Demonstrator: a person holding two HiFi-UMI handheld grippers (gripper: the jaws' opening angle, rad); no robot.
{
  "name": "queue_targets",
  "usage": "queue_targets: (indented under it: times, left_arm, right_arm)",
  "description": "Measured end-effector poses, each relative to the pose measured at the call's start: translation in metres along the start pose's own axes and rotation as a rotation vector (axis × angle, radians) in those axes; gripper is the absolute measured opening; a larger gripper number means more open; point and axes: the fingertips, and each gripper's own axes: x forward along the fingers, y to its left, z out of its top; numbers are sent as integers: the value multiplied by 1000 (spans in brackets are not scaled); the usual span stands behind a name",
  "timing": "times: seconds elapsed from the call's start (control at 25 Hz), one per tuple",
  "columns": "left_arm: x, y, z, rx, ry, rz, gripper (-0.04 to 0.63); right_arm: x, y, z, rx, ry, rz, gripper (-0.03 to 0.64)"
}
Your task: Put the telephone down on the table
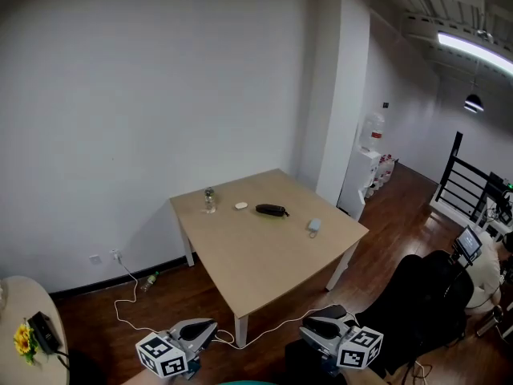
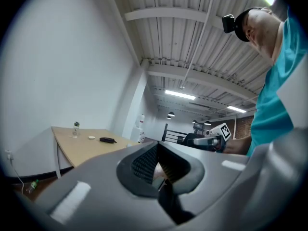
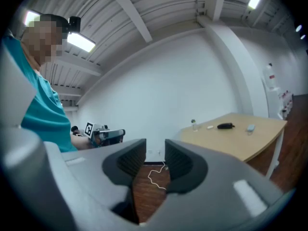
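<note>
**Head view.** The table (image 1: pixel 264 267) stands well apart from you. A dark oblong thing, taken to be the telephone (image 1: pixel 272 210), lies flat on its top, as the task wants (who or what set it there cannot be read). Risks: a white cable (image 1: pixel 126 267) trails across the floor toward the near table leg and could catch a foot on any approach. A small bottle (image 1: pixel 209 200) stands near the telephone and could be knocked over. The left gripper (image 1: pixel 207 329) and right gripper (image 1: pixel 317 327) are low before you, touching nothing.

**Left gripper view.** The jaws stand a narrow gap apart, with nothing between them.

**Right gripper view.** The jaws stand wider apart (only floor and cable show through).
</note>
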Motion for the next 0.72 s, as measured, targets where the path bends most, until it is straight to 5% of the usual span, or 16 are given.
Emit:
queue_targets:
  times: [0.32,0.72]
  left_arm:
    - [-36,19,9,41,-1,-29,5]
    - [-57,33,8,27,-15,-34,5]
  right_arm:
    - [21,37,-6,31,-49,-13,6]
    - [45,61,-11,-29,5,10,2]
